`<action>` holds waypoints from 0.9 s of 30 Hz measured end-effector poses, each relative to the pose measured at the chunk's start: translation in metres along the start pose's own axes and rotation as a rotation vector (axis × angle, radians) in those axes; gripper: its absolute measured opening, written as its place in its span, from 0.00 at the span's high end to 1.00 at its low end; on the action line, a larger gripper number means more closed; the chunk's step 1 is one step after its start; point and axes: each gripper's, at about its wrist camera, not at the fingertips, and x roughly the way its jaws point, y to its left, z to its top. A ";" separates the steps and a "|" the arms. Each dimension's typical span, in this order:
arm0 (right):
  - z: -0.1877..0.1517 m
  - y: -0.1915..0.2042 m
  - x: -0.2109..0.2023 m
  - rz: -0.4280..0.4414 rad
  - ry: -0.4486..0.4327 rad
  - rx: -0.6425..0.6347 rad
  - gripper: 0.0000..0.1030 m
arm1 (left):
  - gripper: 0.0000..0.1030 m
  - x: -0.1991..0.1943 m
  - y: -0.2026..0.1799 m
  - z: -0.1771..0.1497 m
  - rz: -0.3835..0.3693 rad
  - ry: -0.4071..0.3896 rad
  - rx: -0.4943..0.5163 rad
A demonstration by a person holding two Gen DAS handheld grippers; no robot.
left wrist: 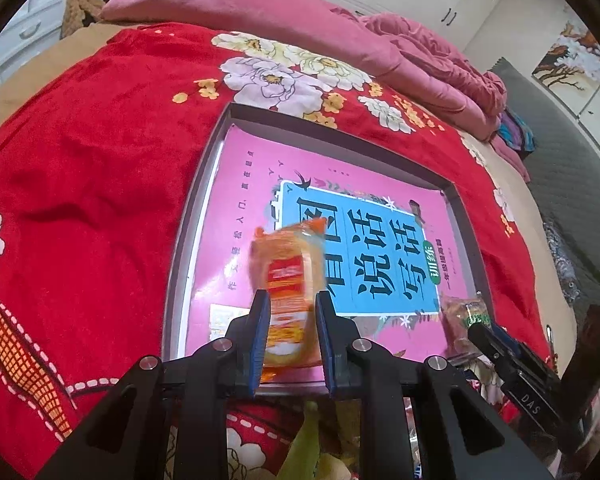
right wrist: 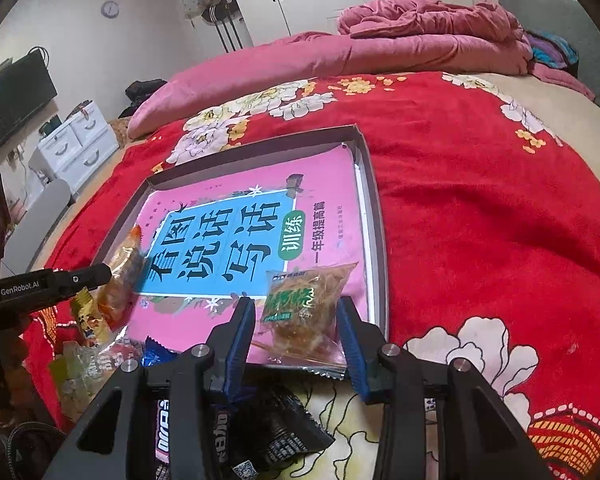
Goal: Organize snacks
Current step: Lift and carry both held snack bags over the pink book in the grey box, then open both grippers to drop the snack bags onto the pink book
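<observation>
Right gripper (right wrist: 296, 316) jaws clamp a clear snack packet (right wrist: 304, 312) (green label).

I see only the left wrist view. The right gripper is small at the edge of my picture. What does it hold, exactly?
Observer: The right gripper has its jaws shut on a clear packet with a green label and brownish shreds inside, above the near right corner of the box.
Operator: Are more snacks waiting outside the box?
Observer: Yes. Black packets lie on the bedspread under the right gripper, and a blue packet lies beside them, by the box's near edge.
</observation>
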 end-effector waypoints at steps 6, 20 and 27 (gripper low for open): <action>0.001 0.005 -0.006 -0.010 -0.025 -0.032 0.59 | 0.77 -0.003 0.001 -0.003 0.004 0.002 0.003; 0.005 0.007 -0.029 -0.019 -0.119 -0.045 0.45 | 0.74 -0.019 0.006 -0.008 -0.009 -0.019 -0.002; 0.005 0.008 -0.038 -0.027 -0.155 -0.051 0.39 | 0.62 -0.027 0.005 -0.007 -0.021 -0.036 -0.009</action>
